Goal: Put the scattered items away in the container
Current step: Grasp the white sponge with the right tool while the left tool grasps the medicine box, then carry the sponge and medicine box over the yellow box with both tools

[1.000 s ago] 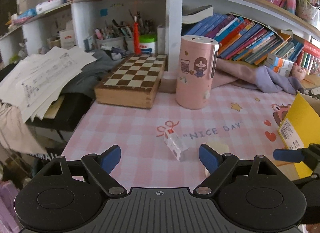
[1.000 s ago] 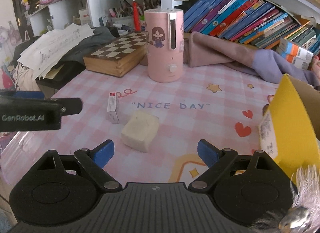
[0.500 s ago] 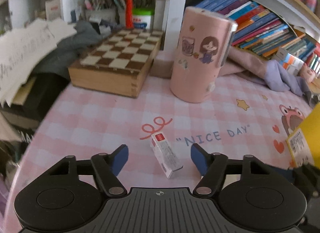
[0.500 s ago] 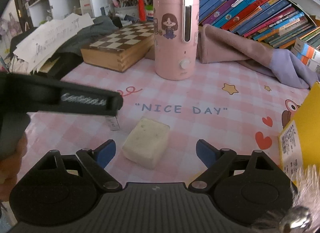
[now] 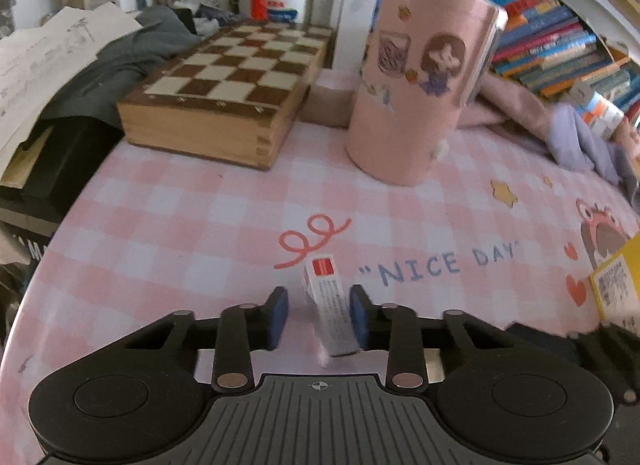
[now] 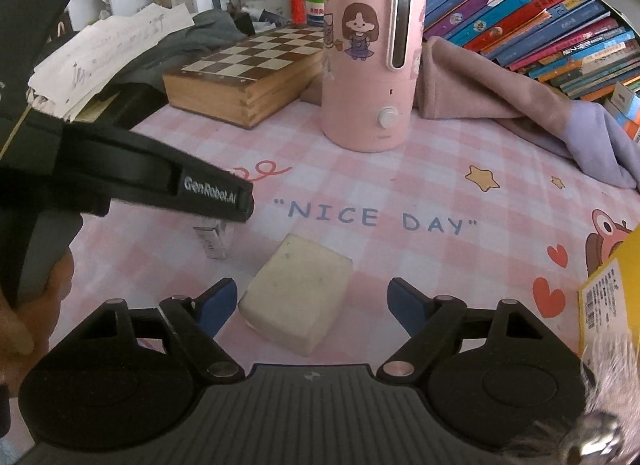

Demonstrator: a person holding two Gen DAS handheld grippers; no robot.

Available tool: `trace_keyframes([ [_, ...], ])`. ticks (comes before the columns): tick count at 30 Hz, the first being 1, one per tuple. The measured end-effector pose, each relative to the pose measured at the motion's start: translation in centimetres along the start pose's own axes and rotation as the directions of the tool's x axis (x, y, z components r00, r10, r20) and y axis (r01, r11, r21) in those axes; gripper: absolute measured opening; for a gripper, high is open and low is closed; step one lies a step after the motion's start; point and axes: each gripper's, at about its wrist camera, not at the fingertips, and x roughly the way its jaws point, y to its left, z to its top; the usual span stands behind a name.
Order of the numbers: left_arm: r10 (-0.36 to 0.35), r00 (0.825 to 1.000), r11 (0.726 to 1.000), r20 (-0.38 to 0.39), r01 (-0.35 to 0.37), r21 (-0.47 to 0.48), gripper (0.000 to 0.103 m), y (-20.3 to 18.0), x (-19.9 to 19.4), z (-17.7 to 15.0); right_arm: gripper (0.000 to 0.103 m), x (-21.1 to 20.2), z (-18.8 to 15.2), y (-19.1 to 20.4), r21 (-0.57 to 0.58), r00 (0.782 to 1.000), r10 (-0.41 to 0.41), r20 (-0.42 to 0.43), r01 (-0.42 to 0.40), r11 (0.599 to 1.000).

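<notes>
A small white box with a red label [image 5: 326, 297] lies on the pink checked table mat between the fingers of my left gripper [image 5: 319, 315]. The right pad touches the box; a gap remains at the left pad, so the jaws are narrowed but not shut. The box also shows in the right wrist view [image 6: 212, 239], under the left gripper's body [image 6: 160, 181]. A cream block [image 6: 298, 293] lies between the wide-open fingers of my right gripper [image 6: 310, 305]. The yellow container [image 6: 612, 293] stands at the right edge.
A pink humidifier [image 6: 370, 77] stands mid-table behind the items, with a wooden chessboard box [image 5: 236, 101] to its left. Folded pink and lilac cloth [image 6: 516, 105] lies at the back right below rows of books. Papers and dark clothes pile up at the left.
My left gripper moved forward and down over the small box and its jaws narrowed around it. My right gripper moved closer to the cream block and stayed open.
</notes>
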Motion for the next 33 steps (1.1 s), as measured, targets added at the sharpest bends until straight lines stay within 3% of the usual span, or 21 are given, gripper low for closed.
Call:
trace_keyframes([
  [3,0.004,1.000,1.000,0.004,-0.004,0.028,0.021,0.0,-0.1,-0.2,0.068,0.5,0.1,-0.1,0.000,1.000,0.010,-0.013,-0.010,1.000],
  [5,0.005,1.000,1.000,0.002,-0.005,0.016,0.013,0.4,-0.2,-0.2,0.055,0.6,0.0,-0.1,0.002,0.999,0.039,-0.014,-0.039,0.999],
  [10,-0.013,1.000,0.998,-0.001,0.013,-0.058,0.013,1.4,-1.1,-0.5,0.045,0.3,-0.1,0.3,-0.044,0.999,0.053,-0.006,-0.053,0.998],
  [18,-0.024,0.995,0.989,0.097,0.037,-0.145,0.013,2.1,-4.9,-0.9,0.043,-1.5,0.2,0.3,-0.086,0.998,0.057,0.010,-0.056,0.995],
  [33,-0.037,0.978,0.968,0.207,0.087,-0.237,0.013,2.5,-11.5,-3.0,0.043,-6.6,-0.6,-0.9,-0.034,0.997,0.051,0.066,-0.049,0.998],
])
